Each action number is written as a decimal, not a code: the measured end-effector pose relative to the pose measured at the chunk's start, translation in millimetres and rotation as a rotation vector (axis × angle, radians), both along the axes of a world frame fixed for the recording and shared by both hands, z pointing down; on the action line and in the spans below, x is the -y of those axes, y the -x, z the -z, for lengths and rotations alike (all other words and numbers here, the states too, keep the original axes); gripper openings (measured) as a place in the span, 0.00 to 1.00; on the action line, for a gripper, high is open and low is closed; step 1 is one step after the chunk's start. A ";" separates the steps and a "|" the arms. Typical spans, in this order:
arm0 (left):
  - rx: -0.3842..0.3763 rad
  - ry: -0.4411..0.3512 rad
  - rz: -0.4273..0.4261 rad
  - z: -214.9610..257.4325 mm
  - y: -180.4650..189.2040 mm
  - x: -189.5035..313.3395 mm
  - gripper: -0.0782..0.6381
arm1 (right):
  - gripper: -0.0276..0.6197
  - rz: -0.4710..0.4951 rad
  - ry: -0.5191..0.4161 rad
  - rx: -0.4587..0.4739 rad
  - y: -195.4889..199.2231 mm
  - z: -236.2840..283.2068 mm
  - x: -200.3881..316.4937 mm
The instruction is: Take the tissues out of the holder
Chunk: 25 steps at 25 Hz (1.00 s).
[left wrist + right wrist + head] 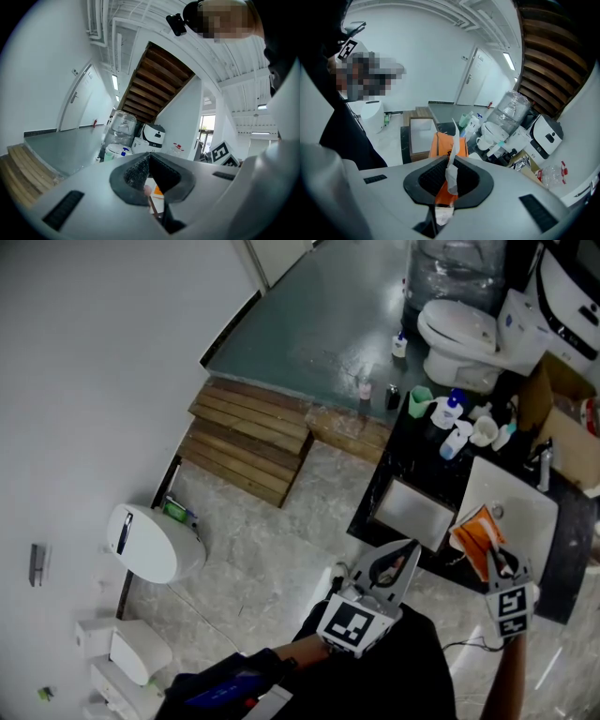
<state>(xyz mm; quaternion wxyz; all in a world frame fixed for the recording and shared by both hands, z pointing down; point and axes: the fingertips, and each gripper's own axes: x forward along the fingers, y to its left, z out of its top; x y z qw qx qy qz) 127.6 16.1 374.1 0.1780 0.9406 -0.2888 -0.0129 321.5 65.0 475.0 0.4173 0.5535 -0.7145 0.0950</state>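
Pinching the tissue, the right claw holds it lengthwise toward the holder.

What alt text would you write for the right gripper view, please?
The right hand-held gripper pinches a thin white paper tissue that rises from an orange tissue holder. Behind them are a dark counter and several bottles.

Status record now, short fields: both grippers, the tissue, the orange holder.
Left gripper: shut, empty
Right gripper: shut on tissue
Tissue: white strip, pinched, leading up toward holder
Holder: orange, at the edge of the white sink
Progress: tissue seemingly not free of holder yet
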 end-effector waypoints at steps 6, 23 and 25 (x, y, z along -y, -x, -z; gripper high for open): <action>0.007 0.004 -0.001 -0.4 -8.2 0.5 0.10 | 0.09 0.005 0.002 -0.002 -10.9 -2.7 -1.0; 0.017 0.003 -0.003 -3.2 -33.8 -7.6 0.10 | 0.09 0.034 0.000 -0.003 -31.8 -8.4 -16.7; 0.017 0.005 0.001 -3.2 -36.1 -9.0 0.10 | 0.09 0.040 0.002 -0.004 -34.4 -10.0 -19.2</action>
